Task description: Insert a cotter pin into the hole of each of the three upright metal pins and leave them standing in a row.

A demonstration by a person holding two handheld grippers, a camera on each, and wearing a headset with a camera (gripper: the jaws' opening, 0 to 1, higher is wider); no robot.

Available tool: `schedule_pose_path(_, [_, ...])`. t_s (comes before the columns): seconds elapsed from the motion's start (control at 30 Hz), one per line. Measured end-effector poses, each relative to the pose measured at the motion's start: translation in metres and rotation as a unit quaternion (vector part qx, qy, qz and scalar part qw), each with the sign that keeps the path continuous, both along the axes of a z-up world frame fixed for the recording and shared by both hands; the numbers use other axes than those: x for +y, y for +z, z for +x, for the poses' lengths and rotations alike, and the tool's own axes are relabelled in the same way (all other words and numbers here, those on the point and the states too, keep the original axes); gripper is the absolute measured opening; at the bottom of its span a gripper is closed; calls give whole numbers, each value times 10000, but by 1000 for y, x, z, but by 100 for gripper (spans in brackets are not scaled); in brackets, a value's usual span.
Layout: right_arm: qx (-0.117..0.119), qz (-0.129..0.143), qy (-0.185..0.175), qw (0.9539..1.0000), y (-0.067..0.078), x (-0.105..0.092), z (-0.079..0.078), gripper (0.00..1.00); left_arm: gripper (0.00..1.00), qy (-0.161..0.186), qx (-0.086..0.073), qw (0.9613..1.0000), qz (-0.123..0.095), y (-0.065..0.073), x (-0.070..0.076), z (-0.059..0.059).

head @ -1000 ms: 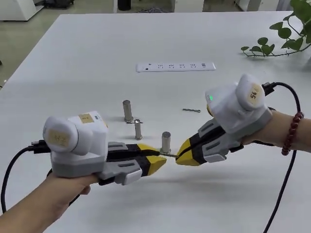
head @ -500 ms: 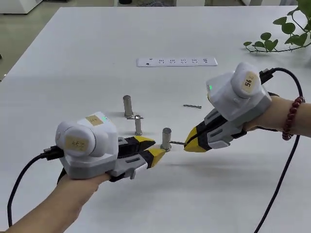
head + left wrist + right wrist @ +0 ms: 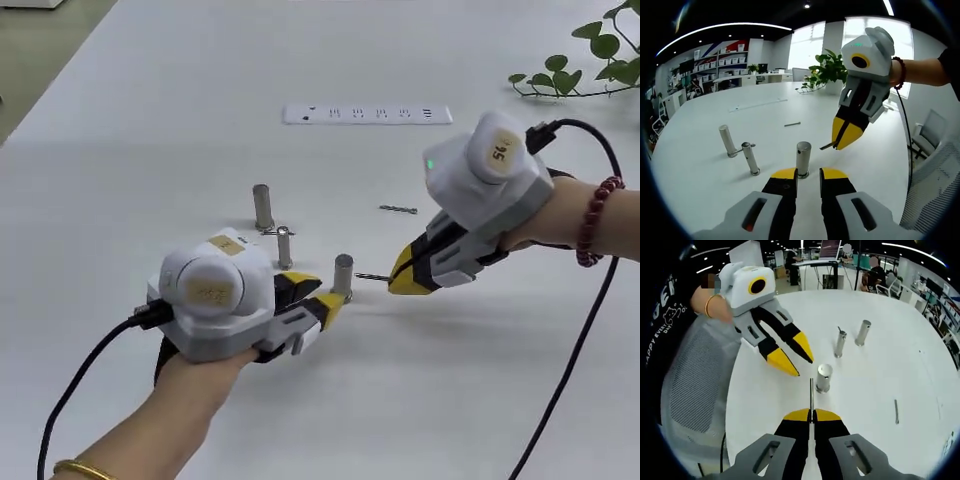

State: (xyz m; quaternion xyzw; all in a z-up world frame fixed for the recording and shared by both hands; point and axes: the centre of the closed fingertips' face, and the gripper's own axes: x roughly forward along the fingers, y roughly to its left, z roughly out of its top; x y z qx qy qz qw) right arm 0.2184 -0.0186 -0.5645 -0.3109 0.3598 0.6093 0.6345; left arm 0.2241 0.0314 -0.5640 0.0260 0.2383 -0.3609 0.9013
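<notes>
Three upright metal pins stand in a slanted row: far pin (image 3: 263,207), middle pin (image 3: 284,247) with a cotter pin through its top, near pin (image 3: 343,275). My left gripper (image 3: 320,300) is open, its yellow tips on either side of the near pin (image 3: 803,159) at its base. My right gripper (image 3: 400,280) is shut on a cotter pin (image 3: 372,277) that points at the near pin (image 3: 823,378) from the right, its tip a short gap away. In the right gripper view the cotter pin (image 3: 811,395) juts straight out of the shut jaws.
A loose cotter pin (image 3: 398,209) lies on the white table behind the right gripper. A white power strip (image 3: 365,114) lies farther back, and a plant (image 3: 590,70) trails at the far right. Cables hang from both grippers.
The left gripper has moved forward, and its open tips now flank the near pin's base. The right gripper has carried the cotter pin up beside that pin's right side.
</notes>
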Motion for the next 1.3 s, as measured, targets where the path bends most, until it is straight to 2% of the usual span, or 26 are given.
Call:
schedule_pose_path(0.23, [1,-68,-22,10000,0,-1,8,0,16,127,-2,9999,41,-5,-7,8])
schedule_pose_path(0.3, [-10,-84,-8,10000,0,0,10,0,15,201,22,9998,86,-6,-7,11])
schedule_pose_path(0.37, [-10,-96,18,10000,0,1,11,0,16,248,-22,9996,166,-7,-6,13])
schedule_pose_path(0.77, [-28,-216,135,9997,-6,0,16,0,15,325,68,9990,296,-18,-12,20])
schedule_pose_path(0.87, [-89,-228,209,9995,-6,0,17,0,14,350,5,9988,344,-16,-13,22])
schedule_pose_path(1.03, [-142,-229,258,9993,-6,0,19,0,10,352,-28,9985,429,-17,-12,24])
schedule_pose_path(1.3, [-182,-152,386,9990,-3,6,20,0,10,241,-70,9985,488,-18,-12,23])
